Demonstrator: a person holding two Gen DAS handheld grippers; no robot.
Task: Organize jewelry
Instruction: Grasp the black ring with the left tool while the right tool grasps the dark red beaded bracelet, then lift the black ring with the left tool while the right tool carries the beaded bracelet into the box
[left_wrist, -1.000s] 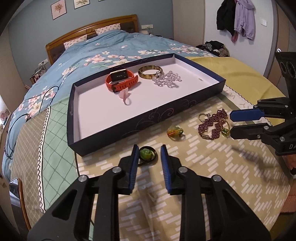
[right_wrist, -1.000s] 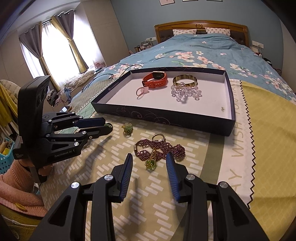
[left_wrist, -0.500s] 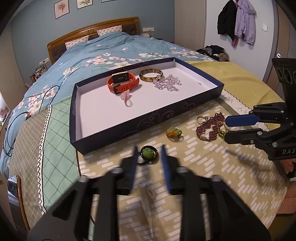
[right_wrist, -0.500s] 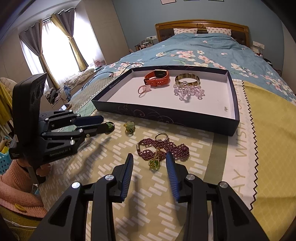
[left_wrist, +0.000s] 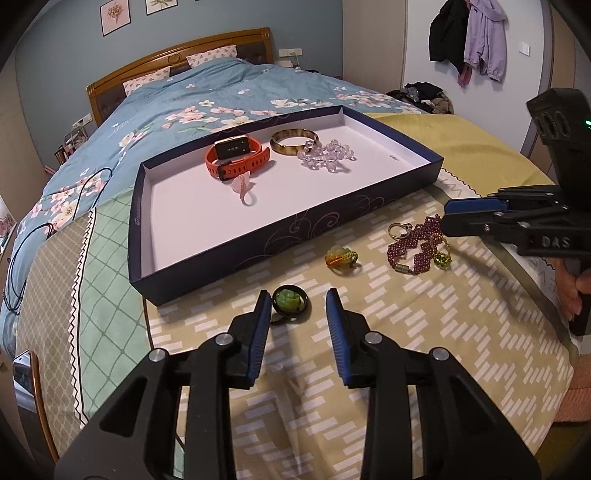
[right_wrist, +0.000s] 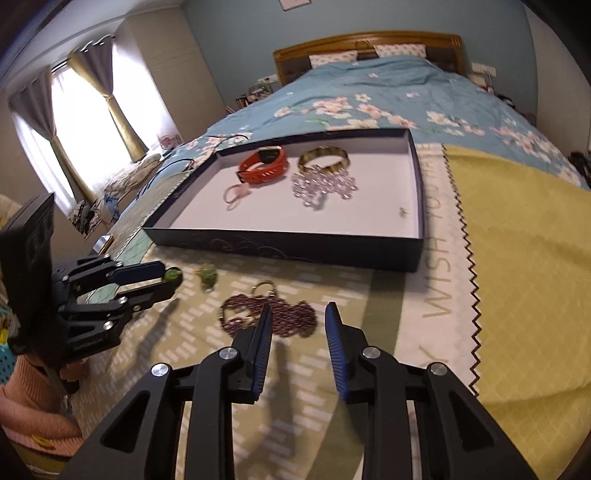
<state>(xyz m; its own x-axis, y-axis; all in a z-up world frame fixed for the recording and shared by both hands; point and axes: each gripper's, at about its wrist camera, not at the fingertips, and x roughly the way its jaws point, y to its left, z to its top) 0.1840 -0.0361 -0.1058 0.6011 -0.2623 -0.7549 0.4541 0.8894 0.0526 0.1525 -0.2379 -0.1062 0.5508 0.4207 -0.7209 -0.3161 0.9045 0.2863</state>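
A dark blue tray (left_wrist: 258, 243) (right_wrist: 295, 245) holds an orange watch (left_wrist: 236, 157), a brown bangle (left_wrist: 293, 142), a clear bead bracelet (left_wrist: 328, 158) and a pink ring (left_wrist: 245, 190). On the cloth lie a green pendant in a black ring (left_wrist: 290, 301), an amber-green ring (left_wrist: 341, 256) and a purple bead bracelet (left_wrist: 417, 245) (right_wrist: 273, 319). My left gripper (left_wrist: 297, 301) is open just before the green pendant. My right gripper (right_wrist: 298, 314) is open over the purple bracelet.
The table has a patterned cloth (left_wrist: 406, 350) with a yellow part (right_wrist: 517, 258) on the right. A bed (left_wrist: 221, 92) stands behind the tray. A chair edge (left_wrist: 33, 387) shows at lower left. Curtains and a window (right_wrist: 74, 122) are at the left.
The right gripper has moved forward and tilted, now over the purple bracelet. The left gripper has stayed near the green pendant, its fingers a little wider.
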